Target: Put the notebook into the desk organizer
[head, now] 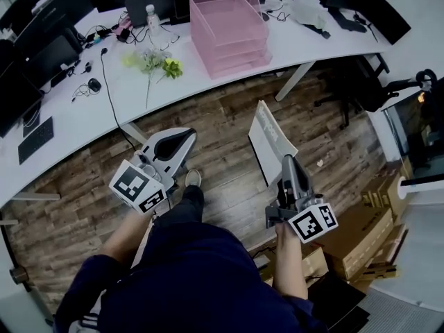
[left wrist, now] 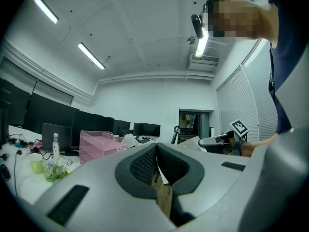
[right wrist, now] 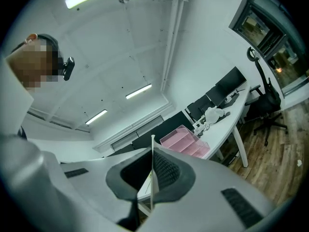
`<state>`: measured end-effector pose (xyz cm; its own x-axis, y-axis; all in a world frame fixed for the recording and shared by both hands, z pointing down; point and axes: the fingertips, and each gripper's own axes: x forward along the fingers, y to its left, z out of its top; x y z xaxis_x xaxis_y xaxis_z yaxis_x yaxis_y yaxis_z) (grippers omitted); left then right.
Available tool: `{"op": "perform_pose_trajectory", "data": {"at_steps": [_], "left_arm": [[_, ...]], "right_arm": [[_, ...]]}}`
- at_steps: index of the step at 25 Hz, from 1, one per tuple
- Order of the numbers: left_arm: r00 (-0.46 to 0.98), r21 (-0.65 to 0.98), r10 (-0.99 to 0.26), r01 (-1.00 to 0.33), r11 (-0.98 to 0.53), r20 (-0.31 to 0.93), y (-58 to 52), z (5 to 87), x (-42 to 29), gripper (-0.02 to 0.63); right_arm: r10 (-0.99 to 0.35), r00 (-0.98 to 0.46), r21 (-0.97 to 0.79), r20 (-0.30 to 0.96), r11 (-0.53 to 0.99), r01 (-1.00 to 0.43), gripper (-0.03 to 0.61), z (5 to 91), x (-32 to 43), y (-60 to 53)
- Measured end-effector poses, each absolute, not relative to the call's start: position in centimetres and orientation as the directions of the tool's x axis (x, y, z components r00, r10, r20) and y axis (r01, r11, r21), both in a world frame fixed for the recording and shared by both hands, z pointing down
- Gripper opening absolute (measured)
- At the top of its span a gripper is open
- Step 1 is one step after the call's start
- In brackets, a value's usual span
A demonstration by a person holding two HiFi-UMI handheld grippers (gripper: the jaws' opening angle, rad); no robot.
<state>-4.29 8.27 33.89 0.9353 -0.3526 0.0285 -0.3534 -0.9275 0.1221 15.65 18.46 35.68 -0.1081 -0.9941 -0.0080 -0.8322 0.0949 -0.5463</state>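
The notebook (head: 267,141), thin, light and likely to flex, is held upright well short of the pink desk organizer (head: 229,30), the right gripper (head: 286,158) clamped on its lower edge, seemingly a sound hold; the left gripper (head: 186,136) is closed, empty.

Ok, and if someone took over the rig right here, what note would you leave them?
Right gripper: shut on the notebook, held upright over the wooden floor.
Left gripper: shut, nothing between its jaws.
Pink desk organizer: on the white desk ahead, well apart from the notebook.
Done: notebook is in grip.
Left: carry it to the organizer, slide it into a tray, release.
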Motion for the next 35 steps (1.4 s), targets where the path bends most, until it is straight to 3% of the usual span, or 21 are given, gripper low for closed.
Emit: {"op": "perform_pose_trajectory", "data": {"at_steps": [21,35], "left_arm": [[0.94,0.183,-0.337,-0.34,-0.922,0.052,-13.5,35.4,-2.6,0.028],[0.94,0.174,-0.34,-0.339,-0.924,0.025,-18.6,34.9,-3.4,0.028]], "right_arm": [[-0.998,-0.065,-0.523,0.018,0.046,-0.851,0.011,34.4,18.3,-2.7],[-0.998,-0.058,-0.473,-0.025,0.063,-0.879,0.011,31.8,18.3,-8.3]]}}
